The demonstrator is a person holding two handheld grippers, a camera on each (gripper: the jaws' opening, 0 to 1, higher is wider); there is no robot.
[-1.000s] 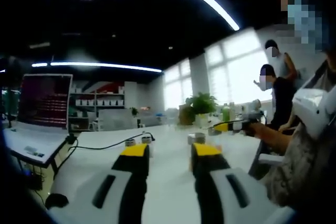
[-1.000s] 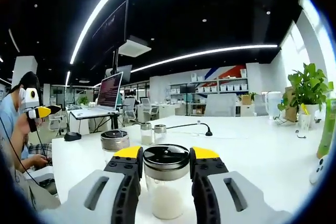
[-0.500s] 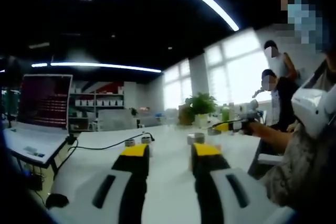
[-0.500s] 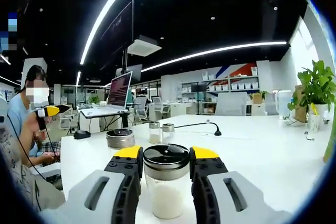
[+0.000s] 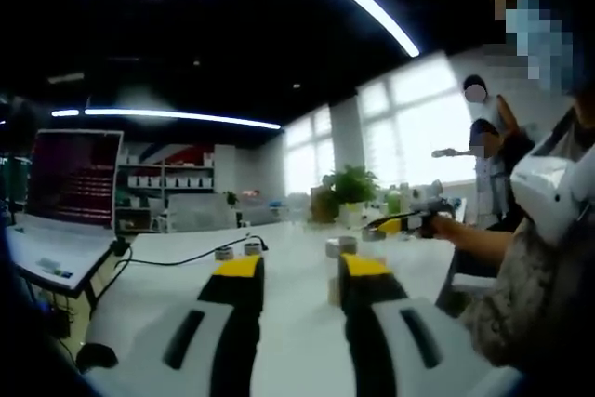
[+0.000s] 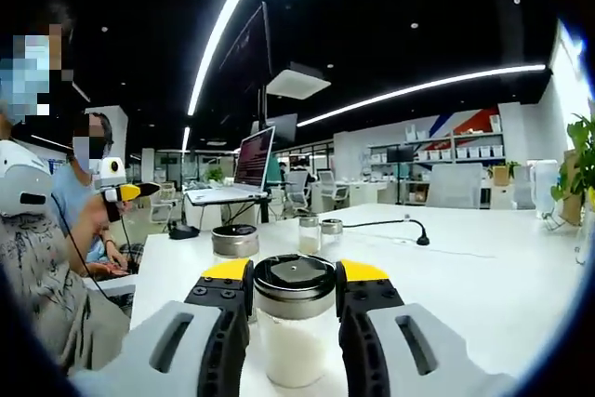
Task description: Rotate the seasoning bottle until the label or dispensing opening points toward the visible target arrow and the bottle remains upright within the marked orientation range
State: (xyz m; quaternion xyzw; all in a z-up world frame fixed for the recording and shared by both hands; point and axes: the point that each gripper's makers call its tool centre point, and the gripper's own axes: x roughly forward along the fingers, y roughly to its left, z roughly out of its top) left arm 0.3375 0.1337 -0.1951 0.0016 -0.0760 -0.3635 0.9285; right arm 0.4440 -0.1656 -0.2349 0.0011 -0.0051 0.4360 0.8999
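The seasoning bottle is clear glass with white powder and a black lid, and stands upright on the white table. My right gripper is shut on it just under the lid, one yellow-tipped jaw on each side. In the left gripper view my left gripper is open above the table with nothing between its jaws. The right gripper appears there at the right, blurred, in a person's hand. The left gripper is at the left of the right gripper view, held up in a hand. No target arrow is visible.
A jar with a metal lid stands just behind and left of the held bottle, with two small shakers farther back. A laptop, a mouse and a cable lie beyond. People stand near the windows.
The right gripper view has swung round to the left, with the bottle still clamped between the jaws. The left gripper view has barely shifted.
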